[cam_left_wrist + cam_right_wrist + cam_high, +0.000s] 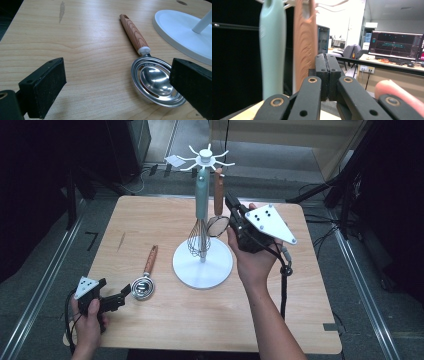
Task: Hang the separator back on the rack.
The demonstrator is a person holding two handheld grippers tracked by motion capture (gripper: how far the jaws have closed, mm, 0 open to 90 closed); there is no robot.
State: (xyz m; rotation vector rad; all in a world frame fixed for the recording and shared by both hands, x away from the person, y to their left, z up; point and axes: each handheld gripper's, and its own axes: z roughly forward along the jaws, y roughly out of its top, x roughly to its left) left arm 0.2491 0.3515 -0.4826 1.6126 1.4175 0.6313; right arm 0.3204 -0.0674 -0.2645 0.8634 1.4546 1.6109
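The wooden-handled utensil's point(218, 195) head was obscured behind the right gripper point(231, 204), jaws closed empty, raised at its 4 o'clock. Left gripper point(123, 295) rested open beside the strainer point(142, 287).

Grey floor point(45, 285), lit monitor point(395, 45) behind

Place: a lab or research office.
Screens: a monitor point(395, 45) showed graphs on a desk point(387, 62).
Seating: office chairs point(350, 53) stood behind.
Rig: dark stands point(345, 180), floor cables point(325, 237) and rails point(47, 285) surrounded the wooden table point(165, 330).
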